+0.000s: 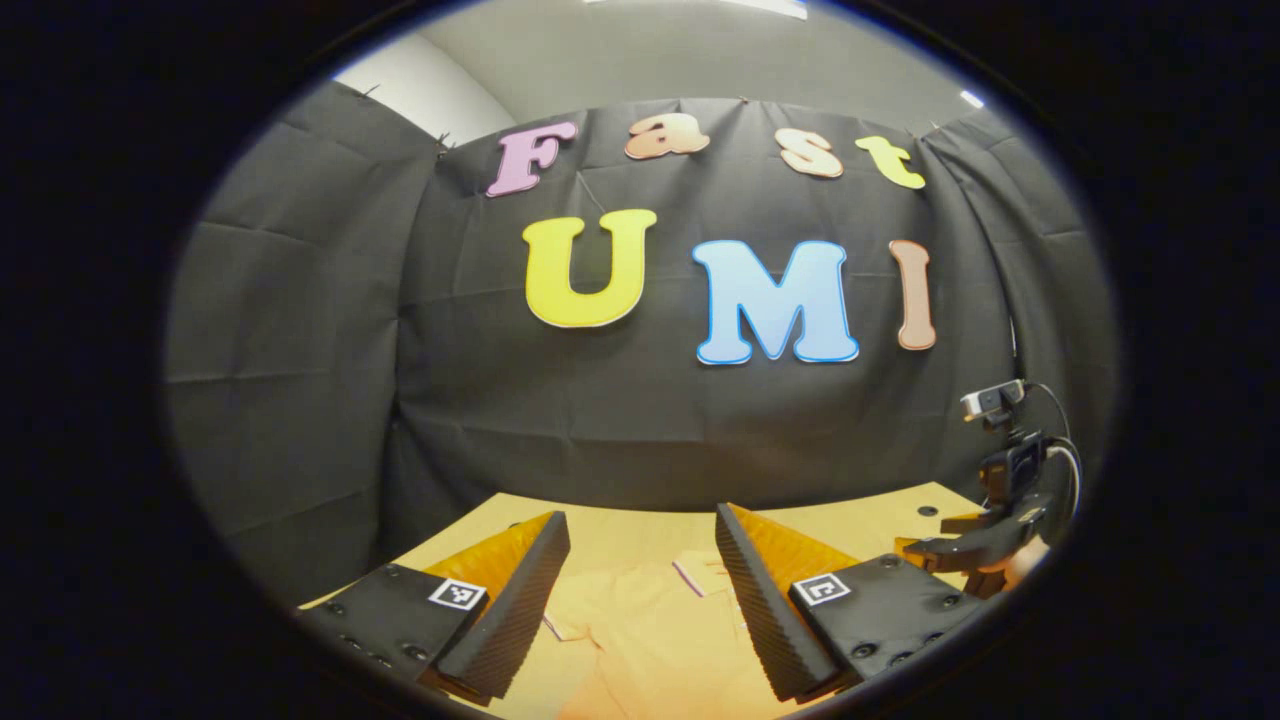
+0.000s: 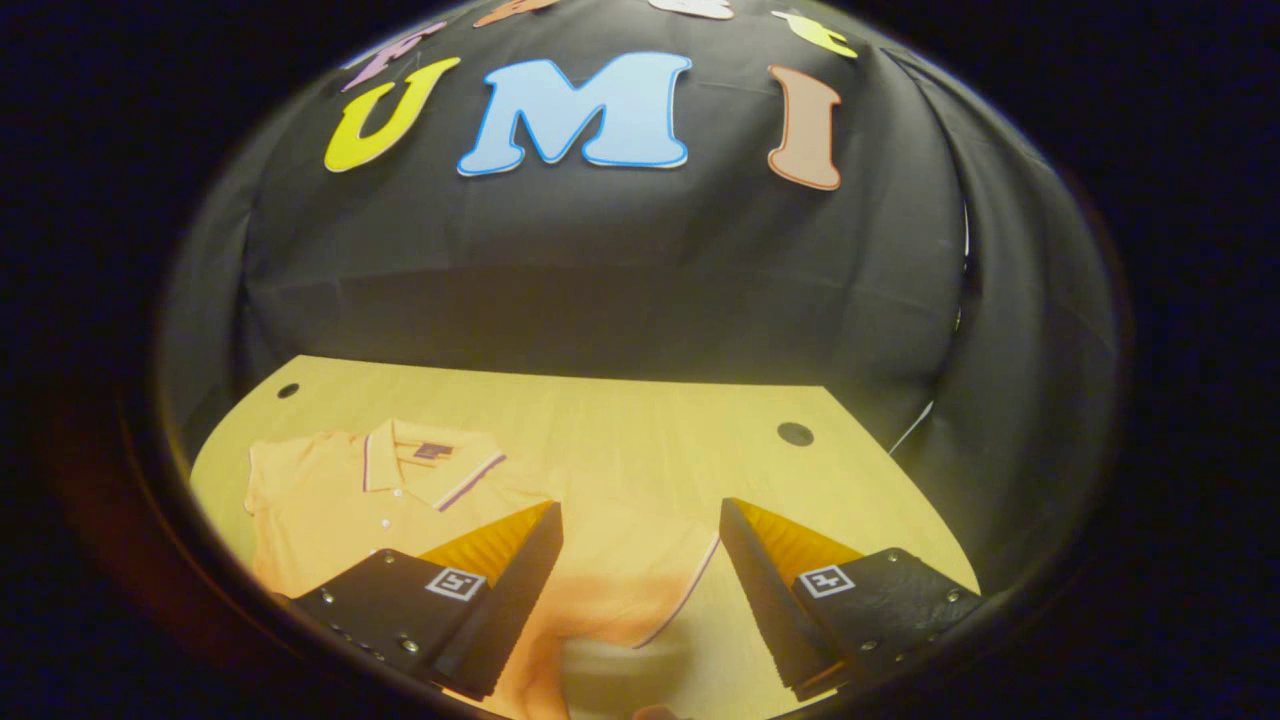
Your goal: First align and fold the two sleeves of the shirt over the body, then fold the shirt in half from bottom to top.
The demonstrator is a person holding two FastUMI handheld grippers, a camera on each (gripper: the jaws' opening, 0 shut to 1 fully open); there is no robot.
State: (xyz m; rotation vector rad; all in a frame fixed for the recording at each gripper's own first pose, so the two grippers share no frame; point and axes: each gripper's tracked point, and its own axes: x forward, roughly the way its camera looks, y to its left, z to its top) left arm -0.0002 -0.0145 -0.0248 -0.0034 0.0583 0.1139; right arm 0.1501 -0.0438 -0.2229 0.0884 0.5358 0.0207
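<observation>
Recording booth: black cloth wall (image 1: pixel 300 330), wooden table (image 2: pixel 620 430), mounted camera (image 1: pixel 992 400).

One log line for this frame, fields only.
shirt: flat on table, sleeve out | left gripper: open, above collar | right gripper: open, over sleeve

Black cloth (image 1: pixel 300 330) draped the booth's walls behind a pale wooden table (image 2: pixel 620 430) with round holes, while a white wall (image 1: pixel 430 85) and ceiling showed above the cloth.

One shirt (image 2: pixel 400 490) on one table (image 2: pixel 620 420), two grippers: left gripper (image 1: pixel 640 600) and right gripper (image 2: pixel 640 590), two holes in the tabletop (image 2: pixel 795 434).
</observation>
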